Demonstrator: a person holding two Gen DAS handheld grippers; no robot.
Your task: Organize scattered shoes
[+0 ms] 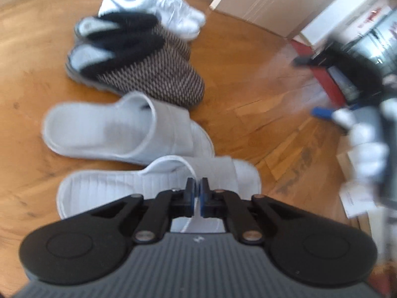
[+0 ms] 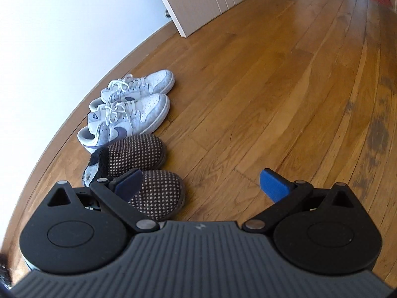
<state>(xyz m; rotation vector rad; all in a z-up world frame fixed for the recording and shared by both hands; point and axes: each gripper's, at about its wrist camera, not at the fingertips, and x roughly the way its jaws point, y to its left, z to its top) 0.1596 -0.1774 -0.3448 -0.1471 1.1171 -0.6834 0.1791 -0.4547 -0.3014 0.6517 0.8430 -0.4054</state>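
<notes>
Only the left view shows the two white slides (image 1: 129, 134) — the left tool (image 1: 197, 186) is pinched shut on the nearer one's strap. Both views show two dotted slippers (image 2: 148, 171) and two sneakers (image 2: 131, 106) lined up on the floor (image 2: 273, 99) by the wall — the right tool (image 2: 198, 186) gapes empty.

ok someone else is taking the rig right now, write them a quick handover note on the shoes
Left gripper: jaws closed on the strap of the near white slide, which lies on the wood floor.
Right gripper: open, holding nothing, hovering over bare floor beside the dotted slippers.
Row along the wall: white sneakers, then the dotted slippers, each pair side by side. The far white slide lies next to the slippers.
Done: sneakers and slippers lined up.
Left: probably square the held slide beside its partner, then release. Whether other shoes lie out of view cannot be told.
</notes>
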